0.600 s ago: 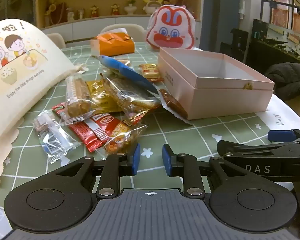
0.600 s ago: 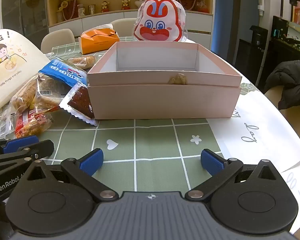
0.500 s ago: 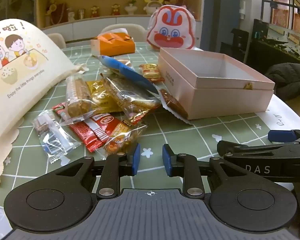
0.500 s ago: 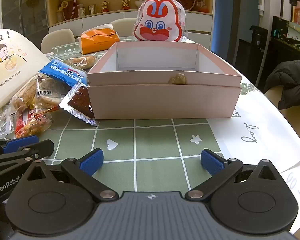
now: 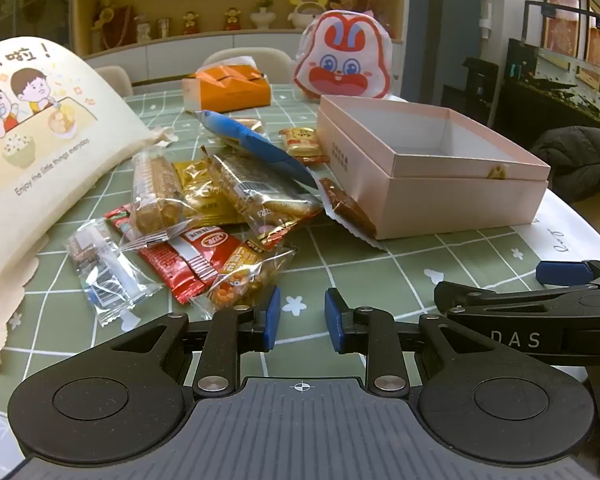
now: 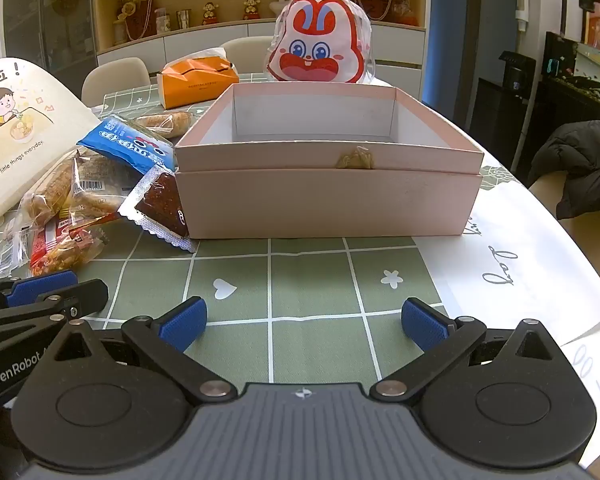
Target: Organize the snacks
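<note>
A pile of wrapped snacks lies on the green checked tablecloth, left of an open, empty pink box. The pile also shows in the right wrist view, with the box straight ahead. A blue packet and a dark brown bar lie nearest the box. My left gripper hovers low just in front of the pile, jaws a narrow gap apart, empty. My right gripper is wide open and empty in front of the box.
A cream cartoon-printed bag lies at the left. An orange pack and a rabbit-face bag stand behind the box. White paper covers the table's right edge. Chairs and a shelf stand behind.
</note>
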